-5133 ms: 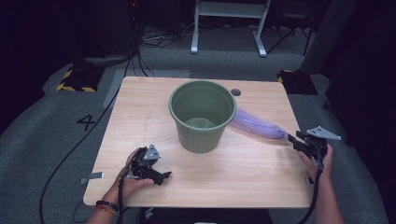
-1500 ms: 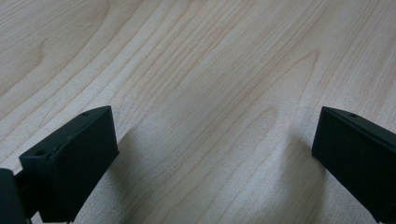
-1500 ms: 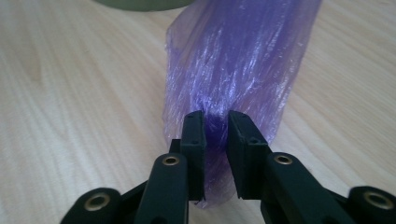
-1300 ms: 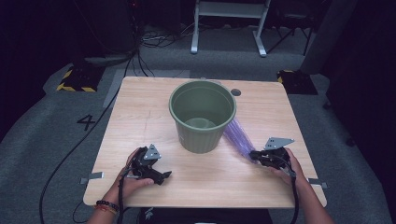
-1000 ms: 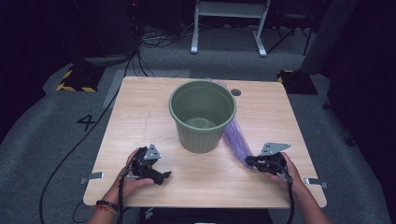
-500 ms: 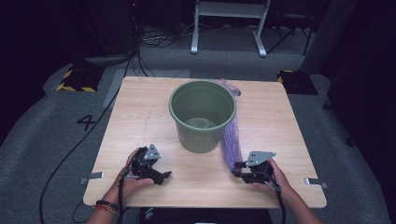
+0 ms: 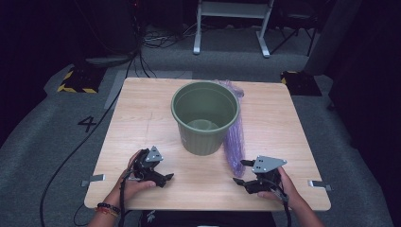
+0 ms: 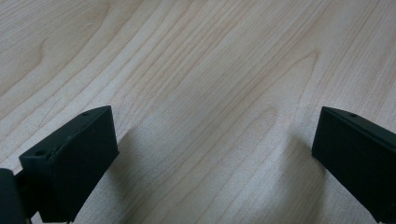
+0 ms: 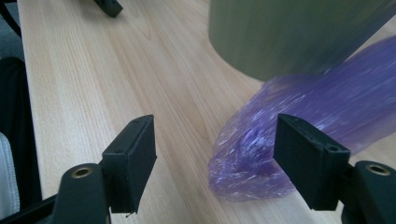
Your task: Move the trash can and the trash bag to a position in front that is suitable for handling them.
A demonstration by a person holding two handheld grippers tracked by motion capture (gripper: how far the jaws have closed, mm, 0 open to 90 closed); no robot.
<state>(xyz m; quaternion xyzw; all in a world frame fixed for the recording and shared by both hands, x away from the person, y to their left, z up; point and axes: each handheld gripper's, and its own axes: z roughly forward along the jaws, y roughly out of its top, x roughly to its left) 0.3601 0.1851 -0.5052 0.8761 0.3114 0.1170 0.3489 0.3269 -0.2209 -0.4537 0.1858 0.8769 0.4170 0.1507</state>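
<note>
A: Bucket (image 7: 204, 116) stands upright near the middle of the tabletop (image 7: 142, 118); purple bag (image 7: 234, 137) lies bunched along the bucket's right flank, its near end just short of the right tongs (image 7: 243, 172).

B: Status of the right tongs?

A: Jaws apart, and they have just been opening. In the right gripper view the bag's near end (image 9: 261, 154) sits between the jaws, close against the right-hand one, but no pad visibly presses on it. Reads as a release, not a grip.

B: Left tongs?

A: Left tongs (image 7: 163, 178) rest in front of the bucket and to its left, jaws wide apart, nothing between them but bare wood (image 8: 210, 93).

B: How best to carry out the step in hand?

A: Judgement: the work looks like lining the bucket with the bag. Re-grip the film at an edge rather than the bunched end, so the mouth can be found and opened. Bring the left tongs over to take a second edge. Film is thin and slippery; clamp fully before lifting, and avoid nudging the bucket.
</note>
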